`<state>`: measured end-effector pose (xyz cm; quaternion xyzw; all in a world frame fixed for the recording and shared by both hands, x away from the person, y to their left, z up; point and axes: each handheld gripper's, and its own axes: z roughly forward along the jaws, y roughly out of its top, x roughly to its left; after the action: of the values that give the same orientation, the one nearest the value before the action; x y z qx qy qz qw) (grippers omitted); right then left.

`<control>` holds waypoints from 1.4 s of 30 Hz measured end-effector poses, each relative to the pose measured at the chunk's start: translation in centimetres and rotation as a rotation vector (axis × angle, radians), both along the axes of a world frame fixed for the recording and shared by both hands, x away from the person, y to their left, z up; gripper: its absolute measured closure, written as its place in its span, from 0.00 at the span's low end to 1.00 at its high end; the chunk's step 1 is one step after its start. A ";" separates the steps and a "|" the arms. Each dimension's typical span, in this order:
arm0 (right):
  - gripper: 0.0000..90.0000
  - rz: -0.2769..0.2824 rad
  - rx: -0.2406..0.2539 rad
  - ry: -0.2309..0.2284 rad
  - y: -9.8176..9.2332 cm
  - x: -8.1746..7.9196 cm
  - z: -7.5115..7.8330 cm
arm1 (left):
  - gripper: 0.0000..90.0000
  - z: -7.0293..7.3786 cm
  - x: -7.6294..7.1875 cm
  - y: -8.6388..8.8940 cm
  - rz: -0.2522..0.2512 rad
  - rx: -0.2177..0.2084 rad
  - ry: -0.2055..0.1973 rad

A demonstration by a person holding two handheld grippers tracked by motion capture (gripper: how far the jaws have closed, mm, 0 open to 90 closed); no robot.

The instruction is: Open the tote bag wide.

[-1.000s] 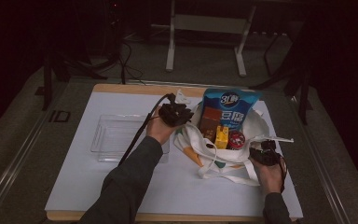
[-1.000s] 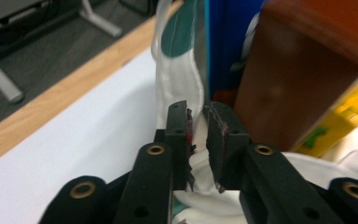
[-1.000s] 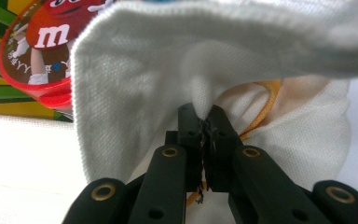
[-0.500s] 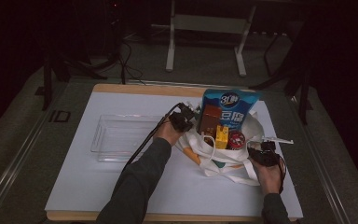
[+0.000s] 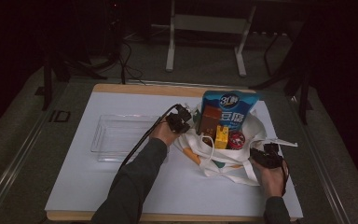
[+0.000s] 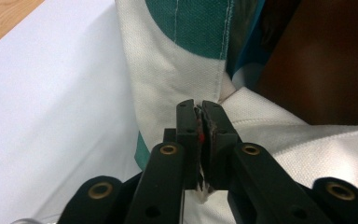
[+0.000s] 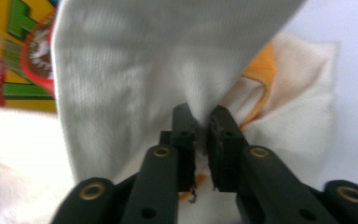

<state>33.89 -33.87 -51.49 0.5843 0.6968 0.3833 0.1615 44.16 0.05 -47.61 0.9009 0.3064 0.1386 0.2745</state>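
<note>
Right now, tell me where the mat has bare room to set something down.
Free: the near-left white mat, below the clear tray and left of the forearm; also the strip beyond the tray. Crowded: the right half, where the tote bag, its groceries and both grippers sit.

A white canvas tote bag with teal and orange patches lies open near the tabletop's right edge, groceries showing inside.

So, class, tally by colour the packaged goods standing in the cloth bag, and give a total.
Blue pack: 1
Brown box: 1
Yellow carton: 1
Red round item: 1
Total: 4
</note>
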 end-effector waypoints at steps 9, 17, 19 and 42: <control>0.68 0.016 0.108 -0.171 -1.4 -4.8 3.7 | 0.88 1.0 -0.8 0.4 -0.031 0.008 -0.033; 0.92 0.073 0.063 -0.094 1.2 -3.5 2.5 | 0.85 1.2 -1.2 0.8 -0.035 -0.020 -0.037; 0.93 0.074 0.008 -0.075 2.1 -3.1 1.7 | 0.84 1.3 -1.4 0.9 -0.039 -0.021 -0.043; 0.91 0.076 -0.101 -0.046 3.2 -2.7 -0.4 | 0.69 4.0 -2.7 2.8 -0.062 -0.099 -0.070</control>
<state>31.23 -30.63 -51.89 0.5395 0.7332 0.3667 0.1922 41.44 2.88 -43.56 0.8898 0.2751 0.1462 0.3335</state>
